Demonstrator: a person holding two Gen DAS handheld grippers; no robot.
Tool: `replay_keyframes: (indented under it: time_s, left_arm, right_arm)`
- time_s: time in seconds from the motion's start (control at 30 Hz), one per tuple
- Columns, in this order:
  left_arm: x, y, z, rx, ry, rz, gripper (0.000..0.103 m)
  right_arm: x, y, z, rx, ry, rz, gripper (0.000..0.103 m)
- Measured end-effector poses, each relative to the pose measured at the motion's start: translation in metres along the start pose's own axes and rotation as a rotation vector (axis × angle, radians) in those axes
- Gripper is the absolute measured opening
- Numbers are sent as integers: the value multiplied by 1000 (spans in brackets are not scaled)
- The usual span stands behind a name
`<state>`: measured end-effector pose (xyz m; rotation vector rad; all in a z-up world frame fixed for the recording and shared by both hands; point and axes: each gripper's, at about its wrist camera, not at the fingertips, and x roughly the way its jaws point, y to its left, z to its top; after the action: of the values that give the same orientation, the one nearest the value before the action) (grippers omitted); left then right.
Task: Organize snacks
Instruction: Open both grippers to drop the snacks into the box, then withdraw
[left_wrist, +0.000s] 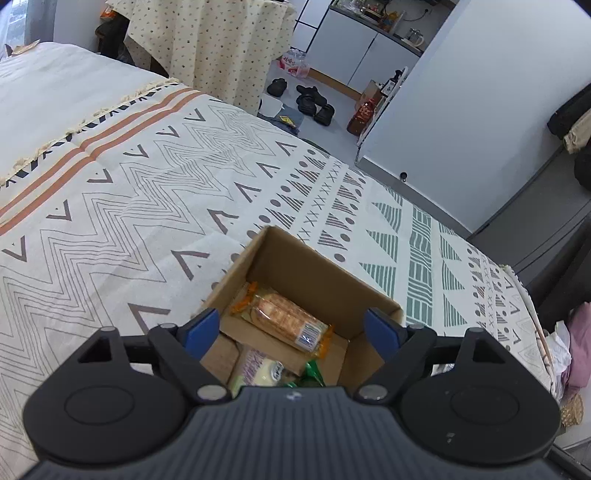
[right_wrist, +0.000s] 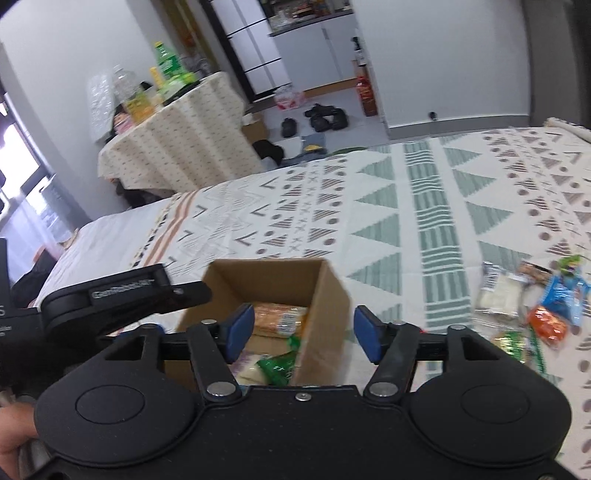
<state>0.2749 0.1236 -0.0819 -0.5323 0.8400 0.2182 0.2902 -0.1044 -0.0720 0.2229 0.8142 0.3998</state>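
Cardboard box (left_wrist: 295, 273) sits open on the patterned bed cover (left_wrist: 110, 206); inside it lie a cracker pack (left_wrist: 284, 317), a pale wrapped snack (left_wrist: 255, 373) and a green packet (left_wrist: 312, 373). Left tool (left_wrist: 291, 332) hangs over the box, pads spread, nothing between them. Right tool (right_wrist: 301, 334) is also spread and empty, straddling the box's right wall; loose snacks (right_wrist: 532, 306) lie on the cover to the right of the box.

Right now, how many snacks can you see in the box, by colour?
Orange pack: 1
White pack: 1
Green pack: 1
Total in the box: 3 in view; its near end is hidden.
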Motion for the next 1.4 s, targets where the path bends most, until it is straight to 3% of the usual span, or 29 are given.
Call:
replay_keyframes:
  time_s: [0.13,0.63,0.9,1.4]
  left_arm:
    - [-4,-14,-8,27,7,5,91]
    - [-29,-86,-44,154,4,-51,92]
    - [-23,-119,-73,243,45,-69,92]
    - [-2,-152,-117,276,124,-77,92]
  right_arm:
    - [-14,-16,-4,19,-8,-34,67]
    - [-71,-79,-18,82,-65,-114,82]
    - [-96,-111,-22,110,-90,-135,83]
    - [-108,-165,-38,133,-93,-159,83]
